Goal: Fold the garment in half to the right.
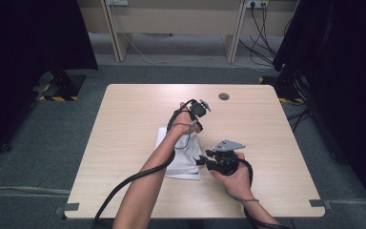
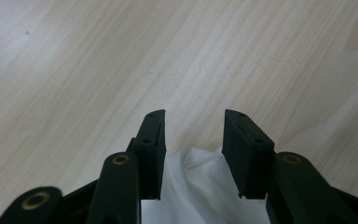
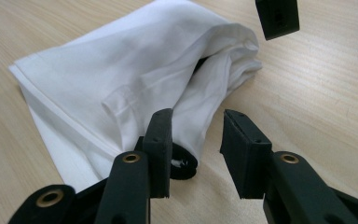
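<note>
high view: above, facing forward-down | gripper views: close, low | shared: white cloth (image 1: 183, 160), table (image 1: 124, 124)

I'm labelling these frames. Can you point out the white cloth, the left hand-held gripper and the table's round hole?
white cloth (image 3: 121, 79), right gripper view, its flat middle.
left hand-held gripper (image 2: 193, 122), left gripper view, between fingertips.
round hole (image 1: 224, 96), high view, its centre.

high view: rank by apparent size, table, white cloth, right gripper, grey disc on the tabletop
1. Table, far the largest.
2. White cloth, partly under the person's left arm.
3. Right gripper, smaller than the cloth, though it sits nearer the camera, so unsure.
4. Grey disc, smallest.
</note>
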`<state>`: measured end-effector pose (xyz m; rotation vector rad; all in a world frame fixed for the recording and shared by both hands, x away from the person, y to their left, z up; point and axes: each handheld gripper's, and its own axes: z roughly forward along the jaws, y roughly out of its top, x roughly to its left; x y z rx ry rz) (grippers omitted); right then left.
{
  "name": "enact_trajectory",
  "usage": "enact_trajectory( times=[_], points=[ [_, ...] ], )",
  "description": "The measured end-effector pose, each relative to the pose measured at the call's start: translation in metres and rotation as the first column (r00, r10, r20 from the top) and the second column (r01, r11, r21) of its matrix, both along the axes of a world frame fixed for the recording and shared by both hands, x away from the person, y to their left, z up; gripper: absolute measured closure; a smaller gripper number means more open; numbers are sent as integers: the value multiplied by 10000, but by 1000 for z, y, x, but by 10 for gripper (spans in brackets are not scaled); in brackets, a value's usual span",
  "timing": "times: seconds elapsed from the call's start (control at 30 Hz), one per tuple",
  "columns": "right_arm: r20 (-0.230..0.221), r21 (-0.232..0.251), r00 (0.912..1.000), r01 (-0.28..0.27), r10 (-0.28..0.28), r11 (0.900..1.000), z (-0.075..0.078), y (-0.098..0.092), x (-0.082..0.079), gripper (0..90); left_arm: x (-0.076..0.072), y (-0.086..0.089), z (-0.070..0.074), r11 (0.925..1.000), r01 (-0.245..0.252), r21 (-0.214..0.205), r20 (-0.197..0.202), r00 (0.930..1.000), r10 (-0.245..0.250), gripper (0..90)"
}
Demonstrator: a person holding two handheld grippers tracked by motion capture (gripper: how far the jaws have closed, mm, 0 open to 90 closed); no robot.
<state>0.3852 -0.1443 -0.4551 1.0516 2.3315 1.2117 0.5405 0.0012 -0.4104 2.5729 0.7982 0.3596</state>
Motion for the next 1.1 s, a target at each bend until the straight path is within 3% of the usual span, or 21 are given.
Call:
enact_trajectory(
  times=[0.2,0.4,0.7,0.9,1.1],
  points=[
    [153,296,9997,-171,166,9994,9,6,-2,609,0,14,8,9996,-253,84,183,9995,252,563],
    [161,255,9978,-653,650,9975,10,18,-7,601,-1,29,11,9986,-441,282,243,9988,434,563],
    [14,-32,9951,-988,988,9951,7,30,-8,594,-5,42,1,9973,-430,594,79,9991,426,559],
    [-192,-324,9943,-1058,1052,9939,-2,32,-6,709,-7,39,-11,9973,-190,705,-95,9998,197,556],
    [-308,-450,9956,-900,887,9949,-5,29,-6,804,-8,33,-11,9978,-28,656,-36,10000,30,554]
  ],
)
